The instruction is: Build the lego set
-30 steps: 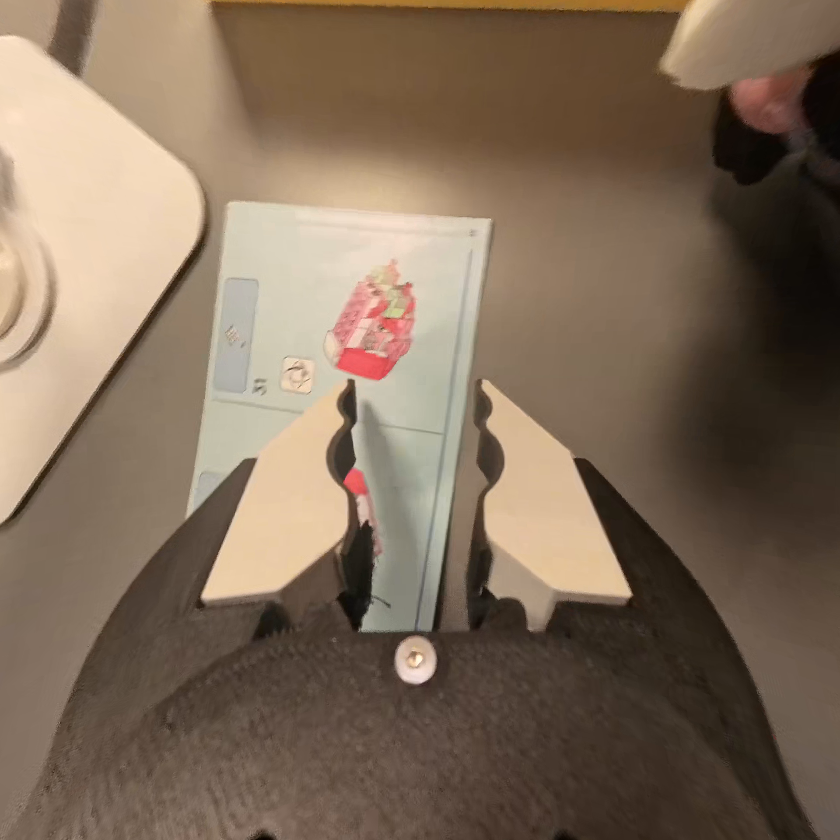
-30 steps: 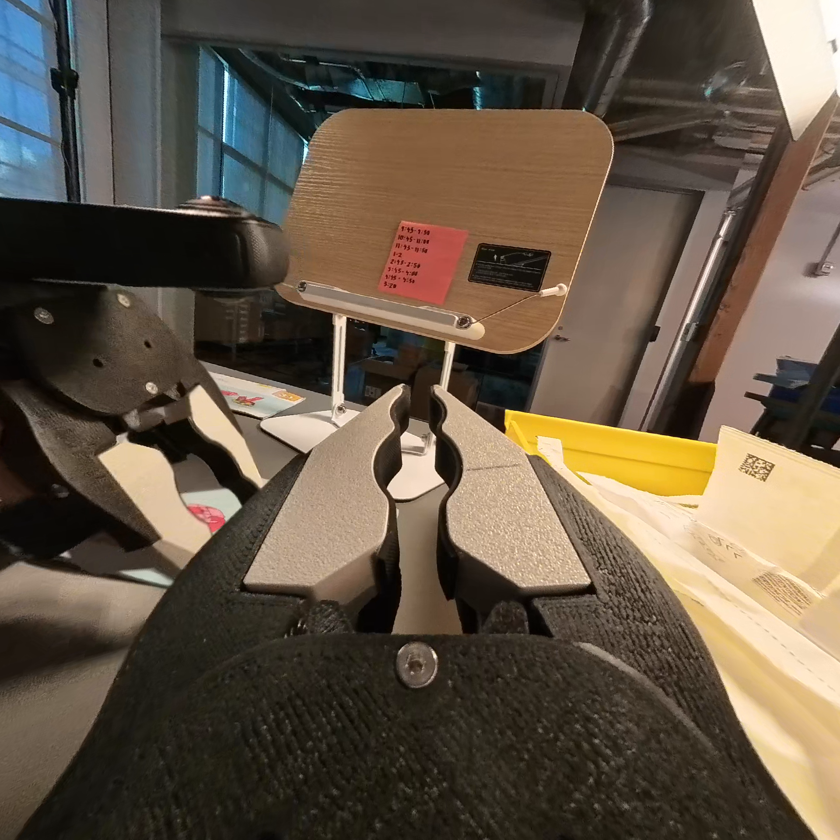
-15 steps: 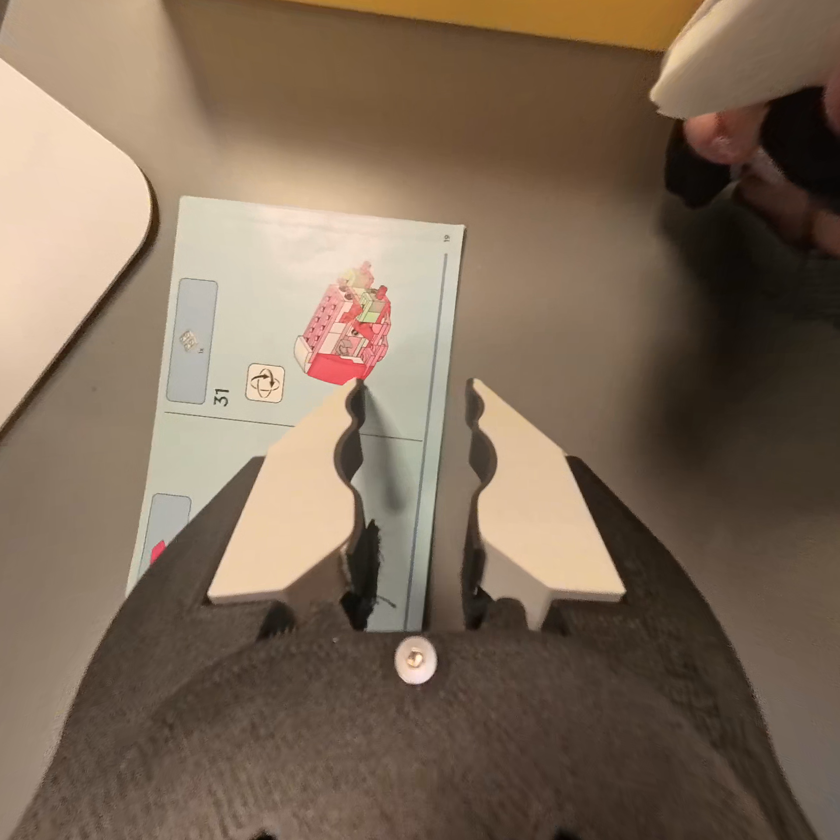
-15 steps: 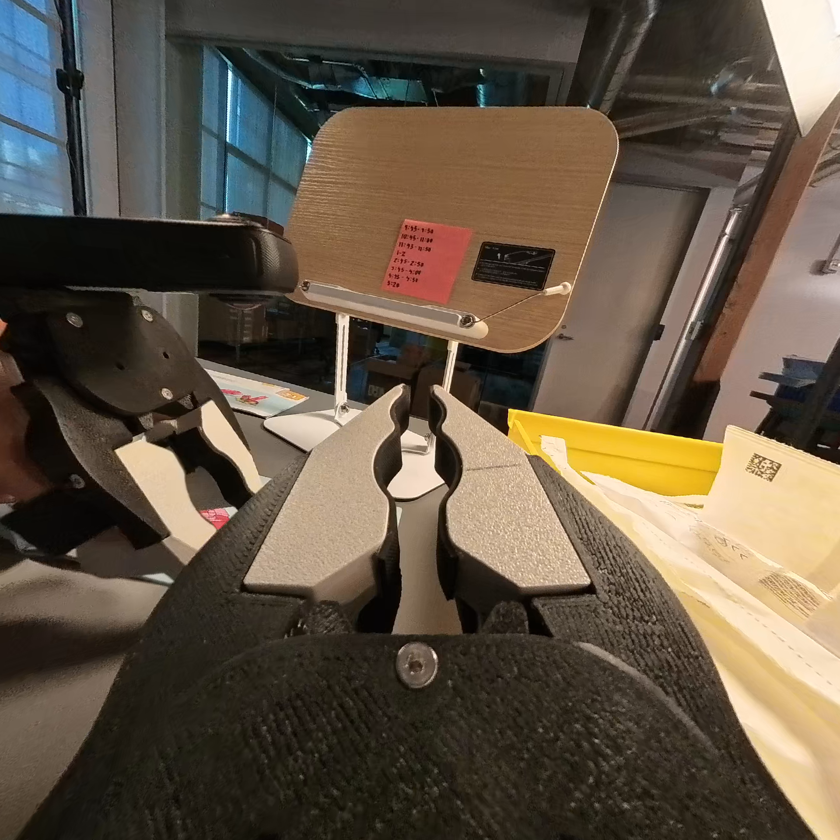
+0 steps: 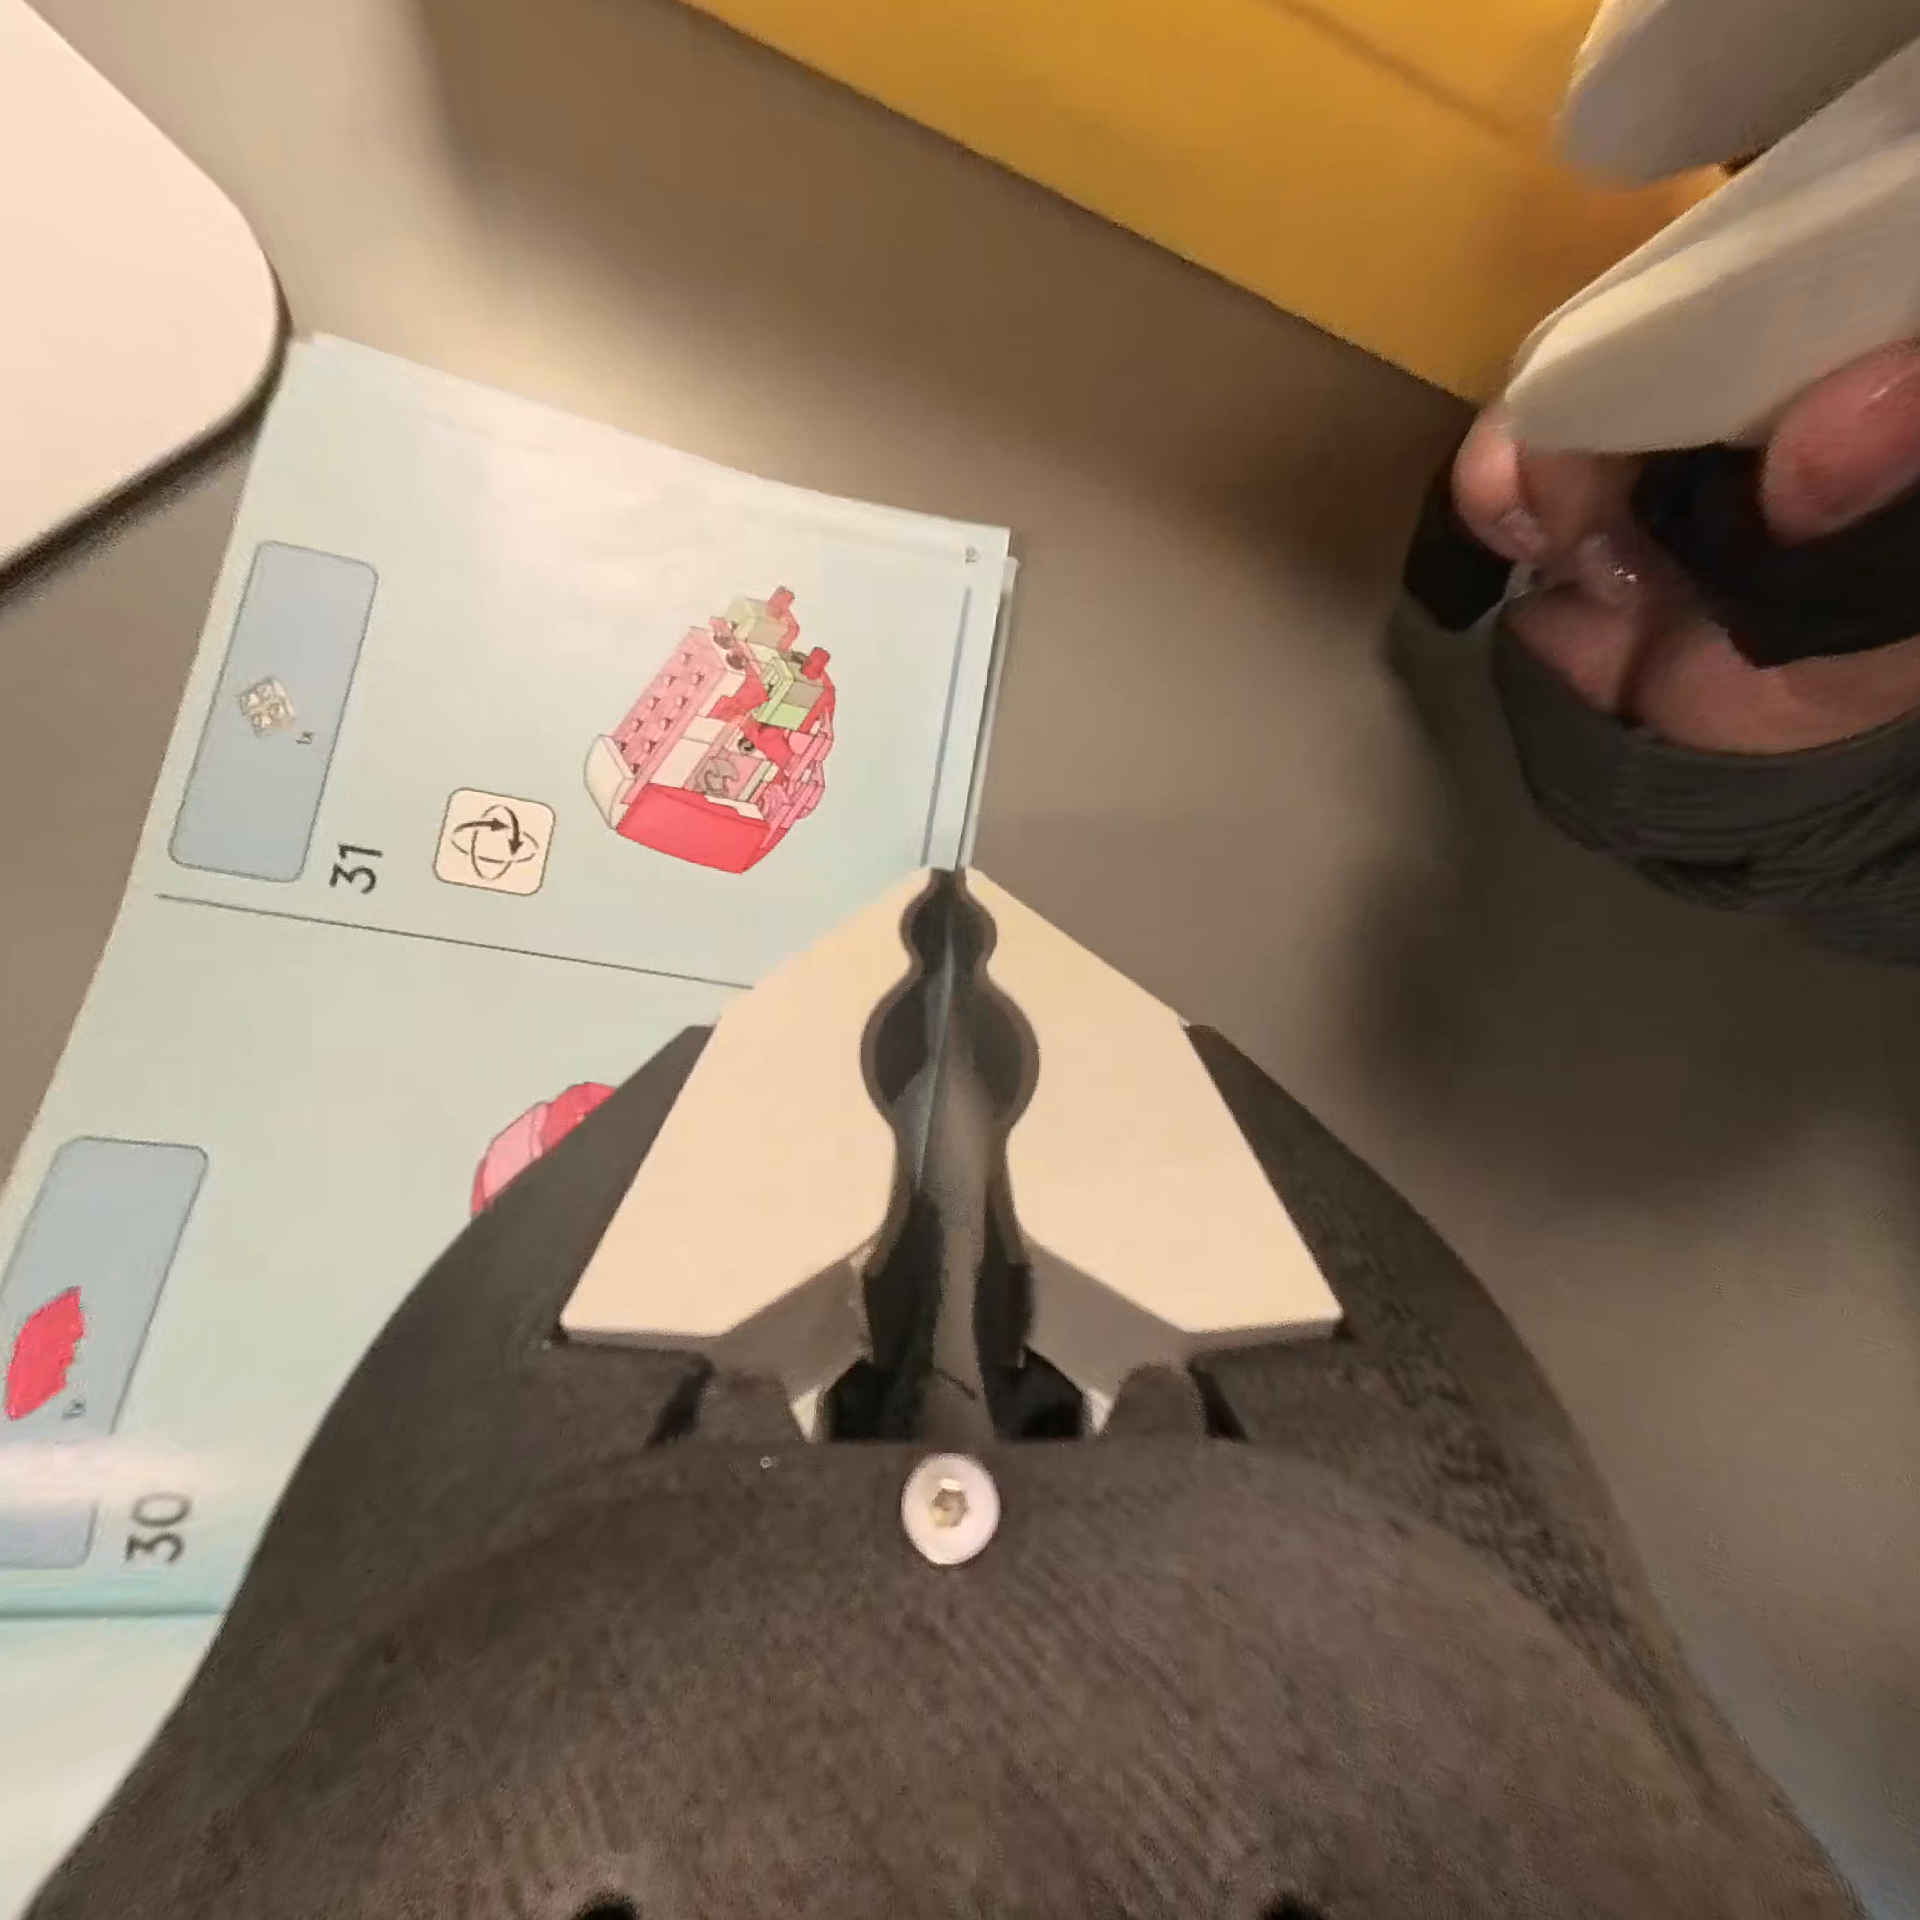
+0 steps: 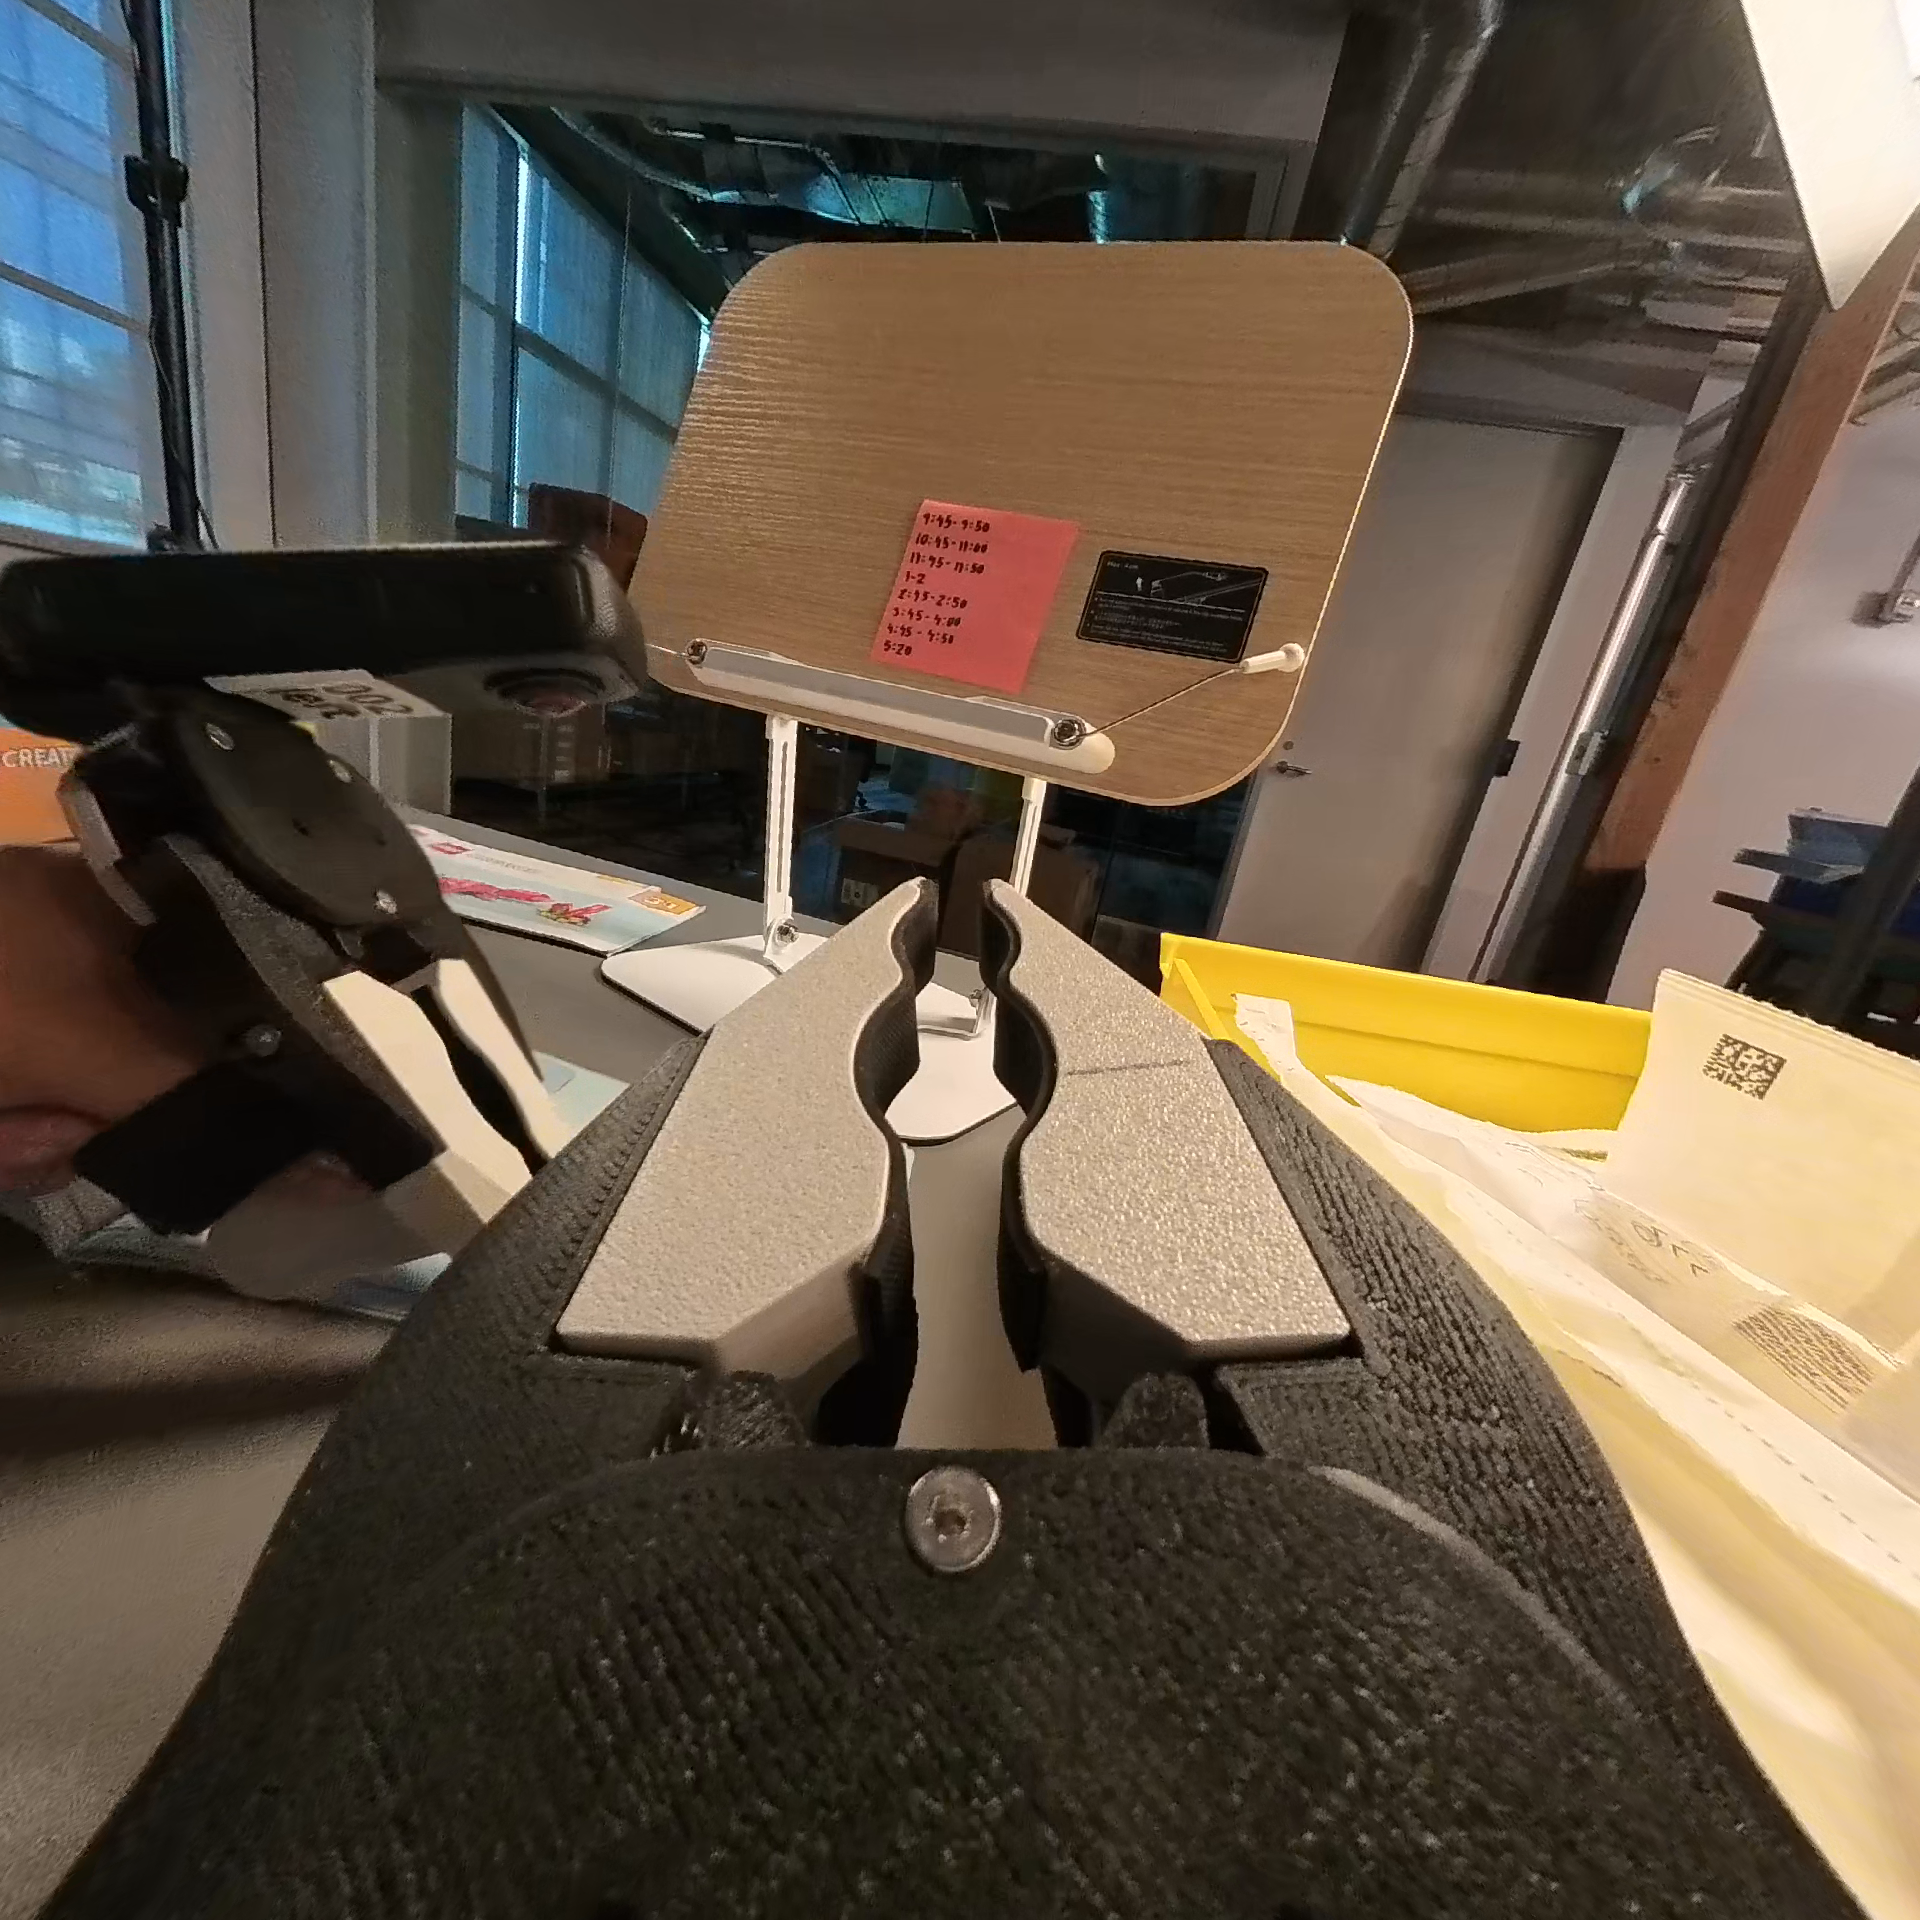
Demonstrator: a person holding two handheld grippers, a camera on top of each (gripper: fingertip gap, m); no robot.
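the left claw (image 5: 948,883) pinches the right edge of a pale blue instruction booklet (image 5: 582,748) lying on the counter (image 5: 1247,935). only the right view shows its own claw (image 6: 954,896) slightly spread, bare, facing a wooden book stand (image 6: 1039,436) beside a yellow bin (image 6: 1455,1018).

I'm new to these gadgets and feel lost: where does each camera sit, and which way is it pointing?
Left wrist view: sits on the left gripper, looking down at a pale blue instruction booklet on the table; its cream fingers pinch the booklet's edge.
Right wrist view: sits on the right gripper, looking level at a wooden book stand; its grey fingers stand slightly apart, with nothing between.
Shared: the yellow bin, and each shows the other gripper.
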